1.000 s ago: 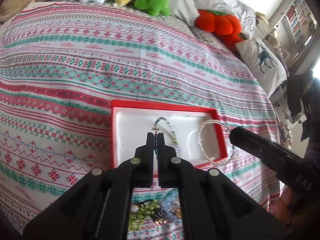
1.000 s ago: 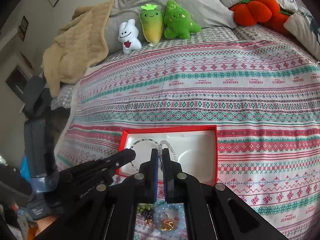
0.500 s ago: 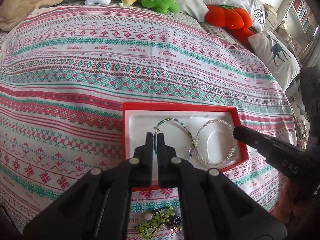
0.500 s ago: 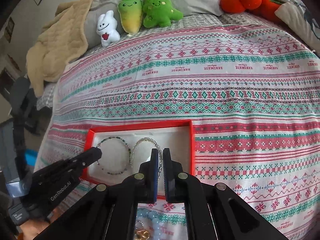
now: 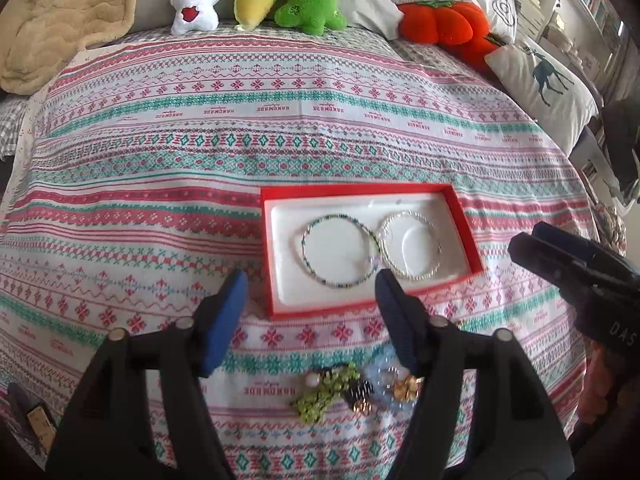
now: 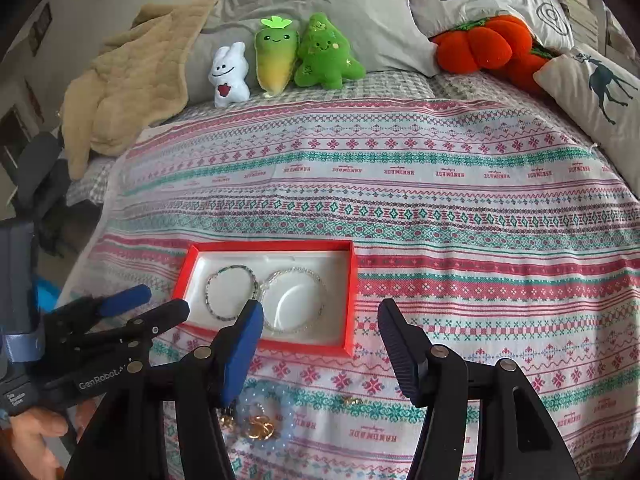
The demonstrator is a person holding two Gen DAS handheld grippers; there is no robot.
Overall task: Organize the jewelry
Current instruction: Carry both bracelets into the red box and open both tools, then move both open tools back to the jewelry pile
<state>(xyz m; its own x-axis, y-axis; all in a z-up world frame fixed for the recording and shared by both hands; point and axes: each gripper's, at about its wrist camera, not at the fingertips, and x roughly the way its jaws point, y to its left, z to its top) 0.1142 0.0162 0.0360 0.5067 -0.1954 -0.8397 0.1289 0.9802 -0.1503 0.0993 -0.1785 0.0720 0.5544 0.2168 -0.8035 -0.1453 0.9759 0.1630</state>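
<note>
Change since earlier frames: both grippers have just been opening; their jaws were pinched on the 2 bracelets over the tray and now stand apart with nothing between them, pulled back toward the near side of the bed.
Left gripper [image 5: 310, 286]: jaws spread wide, empty, hanging over the bedspread [image 5: 168, 184] just in front of the red tray [image 5: 464, 232].
Right gripper [image 6: 320, 316]: jaws likewise apart and empty, its left finger overlapping the tray's near edge in the right wrist view.
Green beaded bracelet [image 5: 308, 260]: lies flat as a ring in the left half of the tray's white insert.
Clear beaded bracelet [image 5: 436, 236]: lies flat in the right half; the 2 rings touch or overlap slightly where they meet, I cannot tell which.
Loose pile [image 5: 356, 392]: green bead piece, pale blue bracelet, gold pieces and dark beads lie heaped on the bedspread, near the tray's front edge, not yet sorted.
Risk 1: the pile looks tangled, so a pinch on 1 piece may drag others up and drop them on the patterned cloth, where small gold bits would be hard to spot.
Risk 2: a finger passing low over the tray could snag a bracelet and pull it out, or tip the light tray on the soft bedding.
Risk 3: both grippers reaching for the same heap could collide.
</note>
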